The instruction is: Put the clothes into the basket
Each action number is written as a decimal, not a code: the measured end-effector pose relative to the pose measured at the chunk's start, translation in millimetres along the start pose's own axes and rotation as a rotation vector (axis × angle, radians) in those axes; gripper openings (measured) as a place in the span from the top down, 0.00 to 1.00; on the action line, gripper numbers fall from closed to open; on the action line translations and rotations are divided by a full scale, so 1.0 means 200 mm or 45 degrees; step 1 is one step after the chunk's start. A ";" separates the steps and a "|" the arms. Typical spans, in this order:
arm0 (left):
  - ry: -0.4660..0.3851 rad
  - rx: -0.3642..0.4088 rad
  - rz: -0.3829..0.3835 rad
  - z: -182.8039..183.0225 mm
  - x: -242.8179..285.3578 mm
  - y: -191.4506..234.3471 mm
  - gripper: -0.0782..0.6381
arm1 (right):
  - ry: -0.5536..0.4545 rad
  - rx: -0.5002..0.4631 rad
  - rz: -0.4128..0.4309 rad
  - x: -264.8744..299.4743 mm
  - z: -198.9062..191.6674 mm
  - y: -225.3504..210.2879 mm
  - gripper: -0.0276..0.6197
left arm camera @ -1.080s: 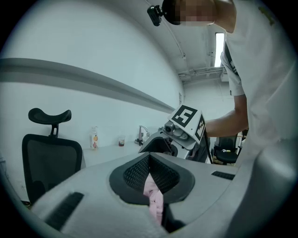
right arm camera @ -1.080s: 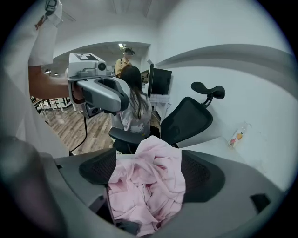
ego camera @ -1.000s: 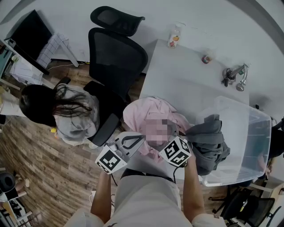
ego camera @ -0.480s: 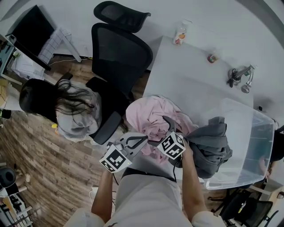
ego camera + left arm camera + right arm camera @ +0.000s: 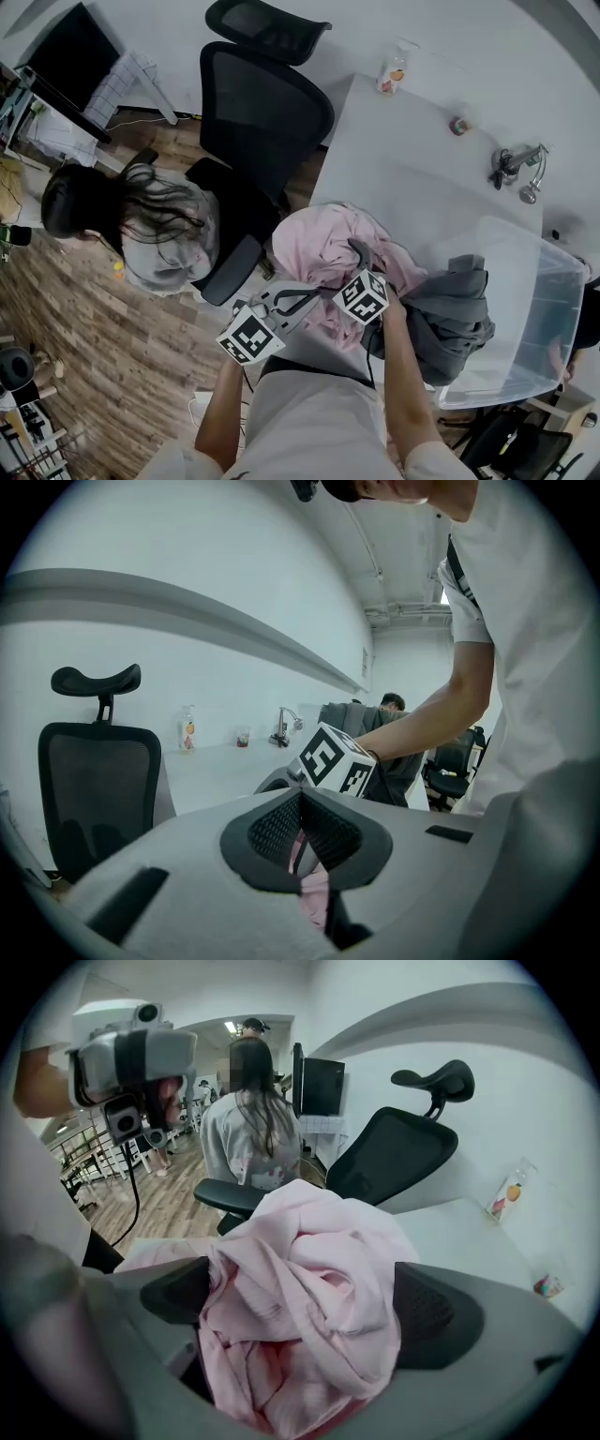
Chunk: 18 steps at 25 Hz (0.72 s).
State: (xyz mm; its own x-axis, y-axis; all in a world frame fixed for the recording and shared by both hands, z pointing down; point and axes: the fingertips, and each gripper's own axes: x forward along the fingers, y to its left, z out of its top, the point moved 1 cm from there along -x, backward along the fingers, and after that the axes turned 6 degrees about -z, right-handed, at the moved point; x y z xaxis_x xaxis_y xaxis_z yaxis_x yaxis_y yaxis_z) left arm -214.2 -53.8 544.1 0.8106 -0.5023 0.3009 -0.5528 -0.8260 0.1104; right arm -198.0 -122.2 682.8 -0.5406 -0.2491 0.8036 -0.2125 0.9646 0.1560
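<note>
Bare tabletop (image 5: 412,178) lies open at twelve o'clock from the pink clothes heap (image 5: 323,246). A black office chair (image 5: 267,112) crowds eleven o'clock and a seated person (image 5: 141,234) nine o'clock. A grey garment (image 5: 455,314) draped over the rim of the basket (image 5: 553,272) blocks four o'clock.

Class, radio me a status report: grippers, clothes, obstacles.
Left gripper shut. Right gripper jaws just opened, straddling pink garment. Grey garment draped over basket near rim, partly in the way.
</note>
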 end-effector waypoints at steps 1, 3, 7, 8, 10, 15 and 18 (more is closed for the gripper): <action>0.001 -0.003 -0.001 0.00 0.00 0.00 0.89 | 0.013 0.000 -0.004 0.03 -0.02 -0.01 0.07; 0.004 -0.007 -0.003 -0.01 0.00 0.01 0.89 | 0.035 0.001 -0.009 0.07 -0.05 -0.02 0.06; 0.005 -0.014 0.000 -0.02 0.00 0.02 0.89 | 0.061 0.017 0.000 0.14 -0.10 -0.03 0.06; 0.006 -0.017 0.002 -0.02 0.00 0.02 0.89 | 0.064 0.020 0.005 0.15 -0.11 -0.03 0.07; 0.011 -0.023 0.004 -0.04 0.00 0.03 0.89 | 0.071 0.025 0.016 0.17 -0.13 -0.03 0.07; 0.036 -0.022 0.010 -0.06 0.00 0.03 0.89 | 0.081 0.050 0.051 0.22 -0.16 -0.03 0.07; 0.036 -0.025 0.016 -0.06 0.00 0.04 0.89 | 0.073 0.064 0.060 0.22 -0.16 -0.03 0.07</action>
State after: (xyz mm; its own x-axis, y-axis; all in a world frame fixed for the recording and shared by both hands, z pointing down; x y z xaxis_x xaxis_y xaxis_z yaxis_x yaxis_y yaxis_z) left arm -220.6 -57.5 555.9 0.7977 -0.5051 0.3293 -0.5670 -0.8142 0.1246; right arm -194.9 -135.8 736.3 -0.5038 -0.1970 0.8411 -0.2296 0.9692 0.0895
